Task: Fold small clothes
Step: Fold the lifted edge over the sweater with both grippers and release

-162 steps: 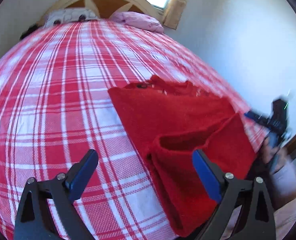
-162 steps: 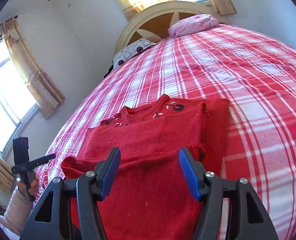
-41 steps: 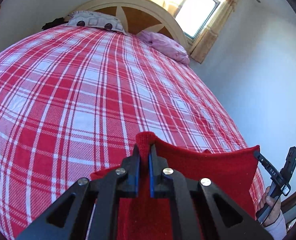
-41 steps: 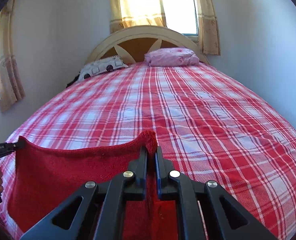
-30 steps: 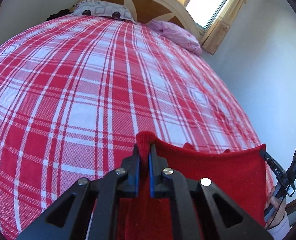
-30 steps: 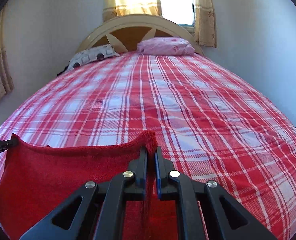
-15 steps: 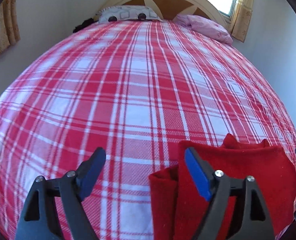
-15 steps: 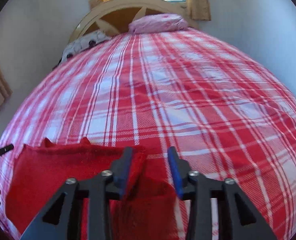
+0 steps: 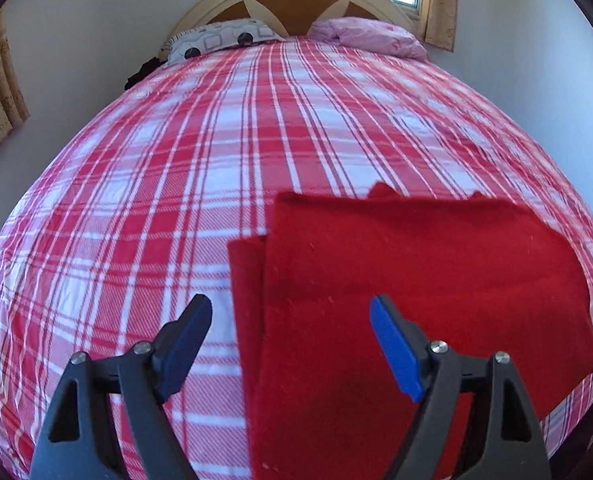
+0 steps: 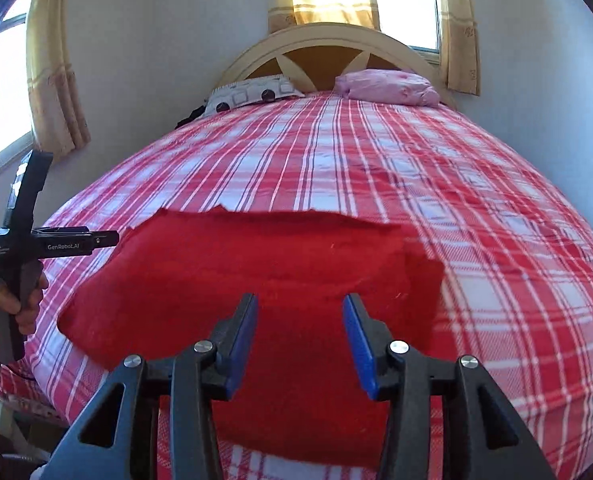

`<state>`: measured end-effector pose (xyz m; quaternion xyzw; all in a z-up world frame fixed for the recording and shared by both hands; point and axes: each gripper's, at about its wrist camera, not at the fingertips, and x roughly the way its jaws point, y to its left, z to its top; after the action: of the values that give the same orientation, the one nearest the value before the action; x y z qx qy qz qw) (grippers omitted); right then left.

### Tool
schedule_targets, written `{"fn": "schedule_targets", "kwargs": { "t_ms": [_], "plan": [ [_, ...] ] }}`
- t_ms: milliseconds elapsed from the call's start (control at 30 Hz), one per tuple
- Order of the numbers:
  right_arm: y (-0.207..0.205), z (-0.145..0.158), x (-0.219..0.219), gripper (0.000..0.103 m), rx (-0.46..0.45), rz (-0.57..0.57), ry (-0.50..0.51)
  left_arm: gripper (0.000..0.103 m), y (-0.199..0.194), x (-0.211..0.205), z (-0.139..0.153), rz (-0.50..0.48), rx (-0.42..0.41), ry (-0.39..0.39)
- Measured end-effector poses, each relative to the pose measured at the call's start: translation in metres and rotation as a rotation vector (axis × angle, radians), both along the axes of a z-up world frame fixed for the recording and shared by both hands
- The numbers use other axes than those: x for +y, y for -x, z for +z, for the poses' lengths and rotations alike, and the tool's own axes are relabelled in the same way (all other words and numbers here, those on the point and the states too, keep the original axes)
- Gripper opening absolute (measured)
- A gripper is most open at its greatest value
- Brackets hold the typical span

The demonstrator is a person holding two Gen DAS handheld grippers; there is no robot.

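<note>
Two grippers hang open over a folded red sweater (image 9: 416, 280) lying near the foot of a plaid bed (image 9: 176, 180). Left gripper (image 9: 292, 340) gapes wide, right gripper (image 10: 300, 336) narrower, both empty. Only the right-wrist view shows the hand (image 10: 0, 304) gripping the left tool's handle.

The folded red knitted garment (image 9: 416, 272) looks fuzzy and matt, its wool-like nap rougher than the smooth woven red-and-white plaid cotton bedspread (image 9: 176, 184) beneath it. Both grippers have matt black plastic frames with shiny metal rivets and smooth blue fingertips (image 10: 358, 344). The cream arched headboard (image 10: 328, 40) looks like painted wood, faintly glossy.
</note>
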<state>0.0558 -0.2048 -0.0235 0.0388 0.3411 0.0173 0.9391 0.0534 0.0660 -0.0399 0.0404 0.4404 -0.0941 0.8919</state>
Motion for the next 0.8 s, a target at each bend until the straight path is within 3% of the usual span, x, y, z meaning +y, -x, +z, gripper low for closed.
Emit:
{"fn": "schedule_targets", "kwargs": {
  "t_ms": [200,267,400,567,700,800],
  "plan": [
    [-0.004,-0.044,-0.009,0.046,0.118,-0.062,-0.064,0.084,0.01,-0.009,-0.022,0.027,0.029,-0.005],
    [-0.001,-0.052,-0.012,0.046,0.096,-0.08,-0.083,0.088,0.009,-0.008,-0.027,0.043,0.031,0.0],
    [-0.004,-0.053,-0.011,0.046,0.1,-0.12,-0.082,0.1,0.006,-0.001,-0.035,0.069,0.024,0.001],
    [0.006,-0.045,-0.009,0.046,0.091,-0.127,-0.075,0.1,0.017,0.022,-0.035,0.096,0.066,0.097],
    [0.034,-0.034,-0.003,0.046,0.029,-0.111,-0.024,0.1,0.04,0.037,-0.026,0.103,0.051,0.095],
    [0.043,-0.043,0.002,0.046,0.053,-0.088,0.004,0.1,0.053,0.04,-0.027,0.111,0.03,0.088]
  ]
}}
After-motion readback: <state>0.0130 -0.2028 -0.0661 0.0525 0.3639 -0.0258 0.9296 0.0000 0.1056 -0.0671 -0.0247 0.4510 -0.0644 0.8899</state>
